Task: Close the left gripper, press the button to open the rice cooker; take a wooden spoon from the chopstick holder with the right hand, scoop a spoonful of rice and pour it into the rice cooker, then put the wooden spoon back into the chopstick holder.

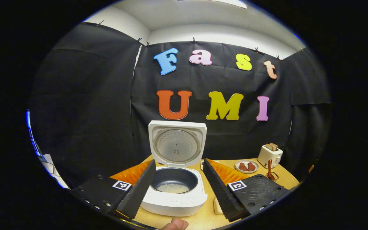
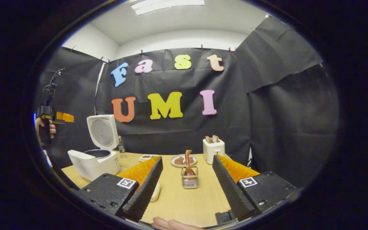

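The rice cooker (image 1: 174, 188) sits on the tabletop (image 2: 184, 198) with its lid (image 1: 177, 144) standing straight up, so the button part looks done. There is some white rice (image 1: 173, 188) at the bottom of its dark pot. The left hand-held gripper (image 1: 179, 180) hangs in front of the cooker with its two fingers wide apart and nothing between them. The right hand-held gripper (image 2: 187, 179) is wide open too and holds nothing. It points at the little wire chopstick holder (image 2: 189, 180), which stands near the middle of the tabletop, in front of a plate (image 2: 181, 160) and a white toaster (image 2: 213, 150). The wooden spoon (image 2: 187, 163) stands in the holder with its handle sticking up. I cannot tell if the rice in the pot came from the spoon, so I think the job now is to get the spoon. To do it well, the right hand-held gripper should go straight ahead until the handle is between both fingers, above the wire rim. Then it should squeeze firmly and lift straight up, so the light holder does not tip or drag along.
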`<state>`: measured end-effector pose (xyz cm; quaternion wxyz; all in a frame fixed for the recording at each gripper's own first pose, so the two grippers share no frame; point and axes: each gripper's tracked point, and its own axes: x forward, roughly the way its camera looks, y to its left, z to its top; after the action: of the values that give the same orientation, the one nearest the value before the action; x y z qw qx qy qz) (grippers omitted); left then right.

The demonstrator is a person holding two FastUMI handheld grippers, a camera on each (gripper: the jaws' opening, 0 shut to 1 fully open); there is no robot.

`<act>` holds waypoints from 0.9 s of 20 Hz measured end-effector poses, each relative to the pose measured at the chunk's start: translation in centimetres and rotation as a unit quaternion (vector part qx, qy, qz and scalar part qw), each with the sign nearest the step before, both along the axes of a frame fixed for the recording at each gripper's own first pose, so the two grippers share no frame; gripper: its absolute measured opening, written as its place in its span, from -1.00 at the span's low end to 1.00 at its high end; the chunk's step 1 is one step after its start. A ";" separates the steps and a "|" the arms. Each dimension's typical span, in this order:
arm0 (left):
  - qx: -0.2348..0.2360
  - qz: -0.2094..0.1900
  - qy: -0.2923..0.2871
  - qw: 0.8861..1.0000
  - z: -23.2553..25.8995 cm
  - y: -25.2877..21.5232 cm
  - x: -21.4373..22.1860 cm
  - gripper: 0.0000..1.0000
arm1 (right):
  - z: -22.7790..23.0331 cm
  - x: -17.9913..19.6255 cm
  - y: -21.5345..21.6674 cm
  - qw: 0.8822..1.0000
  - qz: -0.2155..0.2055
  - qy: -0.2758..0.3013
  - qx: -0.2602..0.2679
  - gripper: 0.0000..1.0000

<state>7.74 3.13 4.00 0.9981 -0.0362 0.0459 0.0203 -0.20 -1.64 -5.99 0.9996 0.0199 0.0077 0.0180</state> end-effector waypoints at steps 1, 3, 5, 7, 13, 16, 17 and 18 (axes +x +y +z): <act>-0.003 -0.007 0.001 1.000 -0.2 -0.5 -0.4 0.89 | -0.1 0.3 0.0 1.000 0.000 0.001 0.000 1.00; -0.008 -0.014 -0.001 1.000 -0.2 -0.7 -0.9 0.89 | -0.1 1.1 -0.1 1.000 0.000 0.001 -0.001 1.00; -0.006 -0.019 -0.004 1.000 -0.3 -0.9 -1.5 0.89 | -0.2 2.6 -0.5 1.000 -0.002 0.001 0.001 1.00; -0.006 -0.025 -0.012 1.000 -0.6 -1.6 -2.0 0.89 | -1.4 4.5 -1.1 1.000 -0.011 0.017 0.008 0.90; 0.015 -0.001 -0.049 0.999 -0.8 -0.8 -2.4 0.89 | -5.6 12.8 -2.5 0.996 -0.038 0.074 0.025 1.00; 0.010 0.007 -0.063 0.998 -0.5 -0.6 -2.3 0.88 | -8.1 17.8 -2.0 0.993 -0.033 0.111 0.023 1.00; 0.006 0.006 -0.065 0.998 -0.5 -0.7 -2.1 0.88 | -8.8 19.4 -2.0 0.992 -0.029 0.118 0.020 0.90; 0.002 0.006 -0.070 0.997 -0.5 -0.7 -2.0 0.89 | -9.5 21.0 -2.1 0.991 -0.029 0.127 0.022 0.90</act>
<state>5.75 2.46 3.48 0.9988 -0.0361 -0.0247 0.0235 20.83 -3.70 -15.47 0.9900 0.0442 0.1332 -0.0137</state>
